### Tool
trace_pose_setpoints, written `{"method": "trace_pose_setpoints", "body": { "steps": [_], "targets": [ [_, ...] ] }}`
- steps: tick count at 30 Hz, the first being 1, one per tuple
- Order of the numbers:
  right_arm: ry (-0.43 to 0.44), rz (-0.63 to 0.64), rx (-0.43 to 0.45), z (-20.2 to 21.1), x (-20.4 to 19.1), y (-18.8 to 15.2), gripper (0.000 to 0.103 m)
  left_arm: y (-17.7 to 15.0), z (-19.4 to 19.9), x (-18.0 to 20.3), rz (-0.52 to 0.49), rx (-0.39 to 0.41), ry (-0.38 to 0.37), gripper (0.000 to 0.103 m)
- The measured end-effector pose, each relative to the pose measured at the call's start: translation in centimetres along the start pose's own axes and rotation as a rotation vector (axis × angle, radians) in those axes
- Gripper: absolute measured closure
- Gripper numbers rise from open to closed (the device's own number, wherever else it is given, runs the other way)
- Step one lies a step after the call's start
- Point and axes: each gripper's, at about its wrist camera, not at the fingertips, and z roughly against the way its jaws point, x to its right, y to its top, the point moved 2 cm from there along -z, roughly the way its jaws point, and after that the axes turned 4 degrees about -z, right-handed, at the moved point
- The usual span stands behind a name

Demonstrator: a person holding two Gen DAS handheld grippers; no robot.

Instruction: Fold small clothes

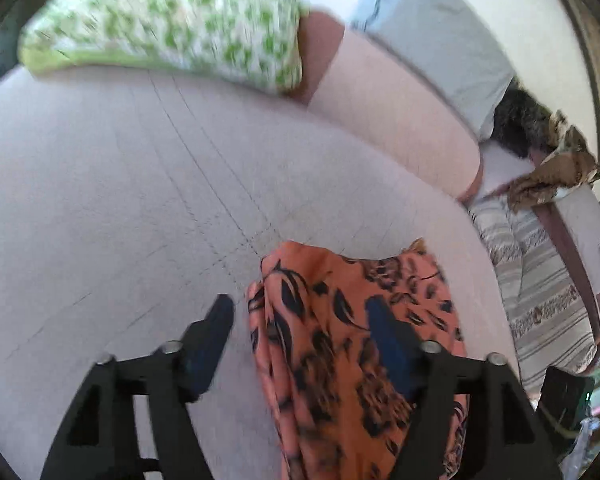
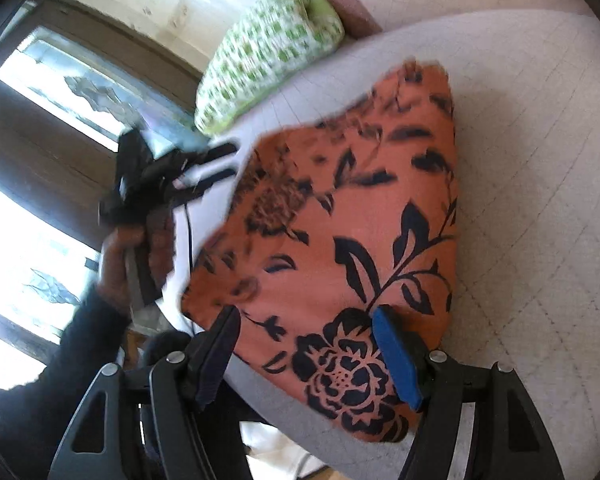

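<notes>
Left tool [image 1: 304, 340] open wide, empty, lower frame, over the orange cloth's [image 1: 360, 344] edge. Right tool [image 2: 308, 344] open wide, empty, above the cloth [image 2: 340, 216], centre frame on the bed [image 2: 540, 160].

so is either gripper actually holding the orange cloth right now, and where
Neither holds it. Both the left gripper and the right gripper are open, their fingers spread over the orange floral cloth lying on the bed, near its edge.
</notes>
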Motion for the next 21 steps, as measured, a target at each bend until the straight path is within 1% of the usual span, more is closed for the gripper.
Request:
{"method": "trace_pose_setpoints", "body": {
  "steps": [1,2,4,5,7,8,10,13,16,18,21],
  "targets": [
    [-0.003,-0.007,0.028,0.7,0.1,0.2,0.023,-1.0,0.7,1.0,0.000,0.015,0.001,0.022],
    [-0.013,-0.023,0.054,1.4,0.5,0.4,0.022,-2.1,1.9,1.4,0.000,0.027,0.020,0.022],
    [-0.043,-0.086,0.072,1.8,2.2,1.1,0.020,-3.9,2.8,2.4,0.002,0.033,0.028,0.022],
    [-0.053,-0.120,0.071,1.8,2.8,1.5,0.020,-5.0,2.8,2.9,0.002,0.022,0.033,0.022],
    [-0.031,-0.184,0.076,1.4,4.1,2.2,0.020,-6.3,1.9,4.8,-0.022,0.019,0.050,0.022],
    [-0.029,-0.205,0.080,1.0,4.7,2.7,0.020,-6.6,1.4,5.4,-0.058,0.019,0.086,0.022],
    [-0.039,-0.236,0.067,-0.2,5.6,3.7,0.020,-6.7,0.5,5.8,-0.088,0.001,0.162,0.022],
    [-0.066,-0.249,0.059,-1.4,6.0,4.7,0.020,-6.3,-0.4,6.8,-0.083,0.005,0.219,0.022],
    [-0.086,-0.246,0.072,-1.7,5.8,5.3,0.020,-6.1,-0.4,7.0,-0.080,0.021,0.245,0.022],
    [-0.099,-0.236,0.077,-2.0,5.7,5.5,0.020,-6.1,-0.5,7.2,-0.090,0.020,0.240,0.022],
    [-0.113,-0.221,0.058,-2.8,5.5,6.0,0.020,-6.3,-1.0,7.5,-0.105,0.006,0.245,0.022]
  ]
}}
